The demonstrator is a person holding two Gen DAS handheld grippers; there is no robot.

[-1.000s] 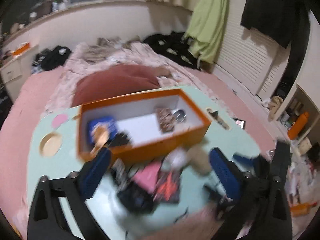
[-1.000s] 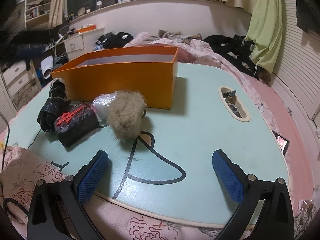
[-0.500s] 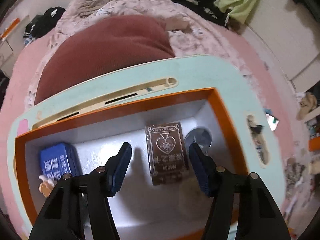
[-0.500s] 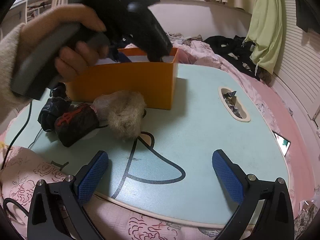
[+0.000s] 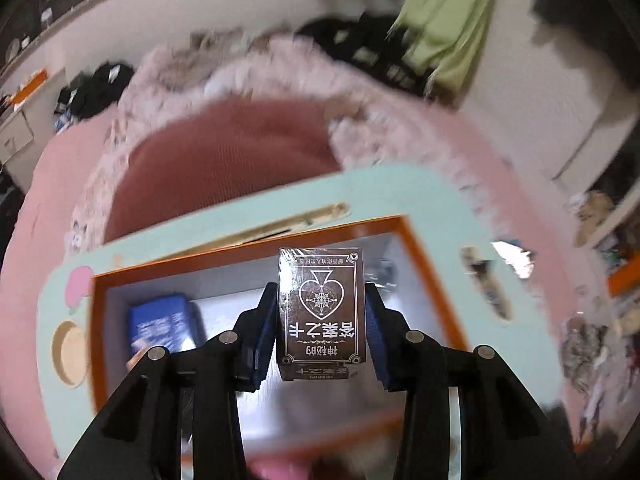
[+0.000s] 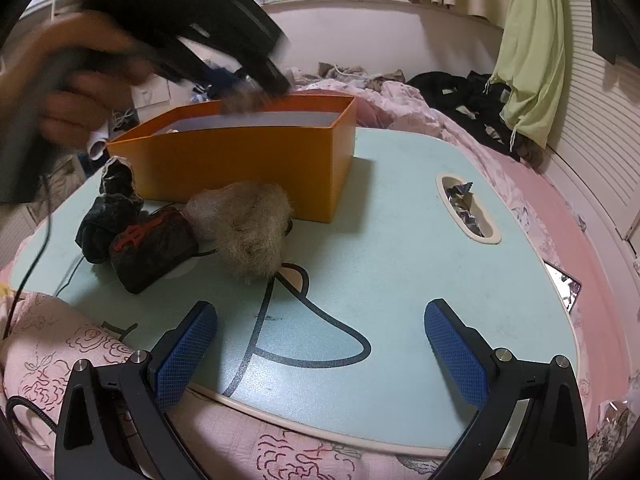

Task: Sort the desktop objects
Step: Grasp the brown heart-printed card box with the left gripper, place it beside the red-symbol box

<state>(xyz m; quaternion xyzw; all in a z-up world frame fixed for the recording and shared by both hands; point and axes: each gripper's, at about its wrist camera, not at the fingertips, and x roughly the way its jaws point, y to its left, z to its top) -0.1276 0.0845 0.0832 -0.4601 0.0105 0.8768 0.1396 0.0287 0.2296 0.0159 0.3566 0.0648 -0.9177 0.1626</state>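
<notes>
Fingers of my left gripper [image 5: 322, 320] are closing on the dark card box [image 5: 321, 312], lifted above the orange box [image 6: 256, 160]. My right gripper [image 6: 320, 344] waits open, holding nothing. Next, I think, comes carrying the card box somewhere.

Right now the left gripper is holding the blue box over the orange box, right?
Not quite. The left gripper is closing on the brown card box, not the blue box, which lies inside the orange box. The left wrist view shows it.
</notes>
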